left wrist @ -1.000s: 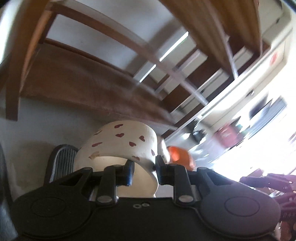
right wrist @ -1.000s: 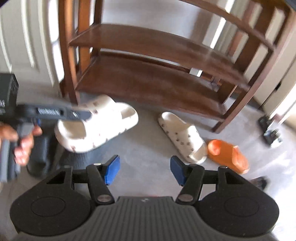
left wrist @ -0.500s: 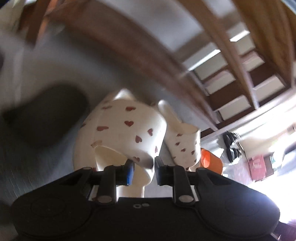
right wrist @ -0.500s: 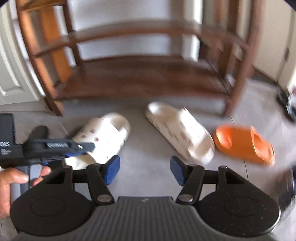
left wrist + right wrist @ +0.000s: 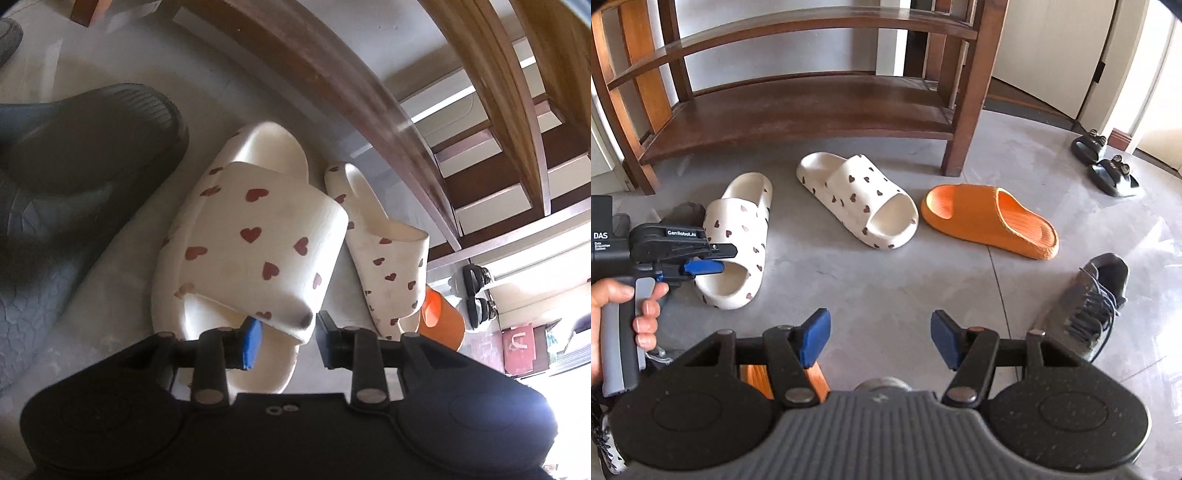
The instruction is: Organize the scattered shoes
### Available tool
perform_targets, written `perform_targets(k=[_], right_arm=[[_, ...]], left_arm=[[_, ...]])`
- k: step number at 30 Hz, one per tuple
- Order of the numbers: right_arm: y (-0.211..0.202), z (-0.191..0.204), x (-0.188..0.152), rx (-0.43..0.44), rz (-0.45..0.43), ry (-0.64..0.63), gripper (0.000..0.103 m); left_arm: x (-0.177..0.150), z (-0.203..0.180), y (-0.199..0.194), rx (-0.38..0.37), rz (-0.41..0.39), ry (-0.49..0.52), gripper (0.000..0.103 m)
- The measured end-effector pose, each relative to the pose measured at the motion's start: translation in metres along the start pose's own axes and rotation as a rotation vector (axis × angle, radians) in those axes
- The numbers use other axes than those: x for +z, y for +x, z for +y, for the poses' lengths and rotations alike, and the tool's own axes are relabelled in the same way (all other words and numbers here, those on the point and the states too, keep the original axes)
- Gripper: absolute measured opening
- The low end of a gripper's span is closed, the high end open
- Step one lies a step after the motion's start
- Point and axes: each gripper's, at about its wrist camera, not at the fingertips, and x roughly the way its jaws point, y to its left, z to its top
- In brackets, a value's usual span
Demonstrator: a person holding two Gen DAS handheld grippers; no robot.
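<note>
- A cream heart-print slipper lies flat on the grey floor, just in front of the wooden shoe rack.
- Its long axis runs toward the rack: heel end nearest the rack, open toe end toward the person.
- The left tongs sit right at that toe end. Their jaws have just been opening; the strap's edge lies between them, no longer pinched.
- Its matching slipper lies just beside it, angled, toe toward the orange slipper.
- The right tongs hang open and empty, farther back.
</note>
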Motion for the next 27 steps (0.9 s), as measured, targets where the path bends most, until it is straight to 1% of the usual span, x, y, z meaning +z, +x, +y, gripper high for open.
perform_targets(k=[4,7,13,14,16,18,20,23,24,26,27], right_arm=[[0.001,-0.001,0.002,0.0,0.004,-0.01,0.064],[0.003,0.0,0.008,0.008,-0.004,-0.029,0.064],[0.018,0.004,0.032,0.07,-0.074,-0.027,0.064],[0.022,0.002,0.04,0.096,-0.101,-0.007,0.064],[0.028,0.0,0.046,0.12,-0.131,0.007,0.064],[0.04,-0.004,0.052,0.147,-0.163,0.008,0.064],[0.053,-0.009,0.055,0.16,-0.187,0.0,0.064],[0.07,-0.02,0.055,0.189,-0.2,0.015,0.064],[0.081,-0.028,0.054,0.207,-0.202,0.023,0.064],[0.103,-0.046,0.051,0.247,-0.203,0.037,0.064],[0.114,-0.056,0.051,0.268,-0.202,0.044,0.064]], left_arm=[[0.002,0.0,0.003,0.002,0.009,-0.025,0.032],[0.002,0.003,0.004,0.015,0.041,-0.086,0.034],[-0.014,-0.001,-0.008,0.033,0.11,-0.125,0.034],[-0.018,-0.006,-0.012,0.027,0.117,-0.122,0.034],[-0.023,-0.017,-0.017,0.012,0.115,-0.099,0.034],[-0.028,-0.035,-0.022,-0.016,0.09,-0.043,0.034],[-0.031,-0.057,-0.025,-0.052,0.042,0.028,0.036],[-0.034,-0.083,-0.02,-0.055,-0.045,0.11,0.036],[-0.037,-0.092,-0.016,-0.039,-0.079,0.141,0.036],[-0.047,-0.114,-0.003,0.053,-0.159,0.228,0.036],[-0.052,-0.124,0.003,0.098,-0.178,0.264,0.036]])
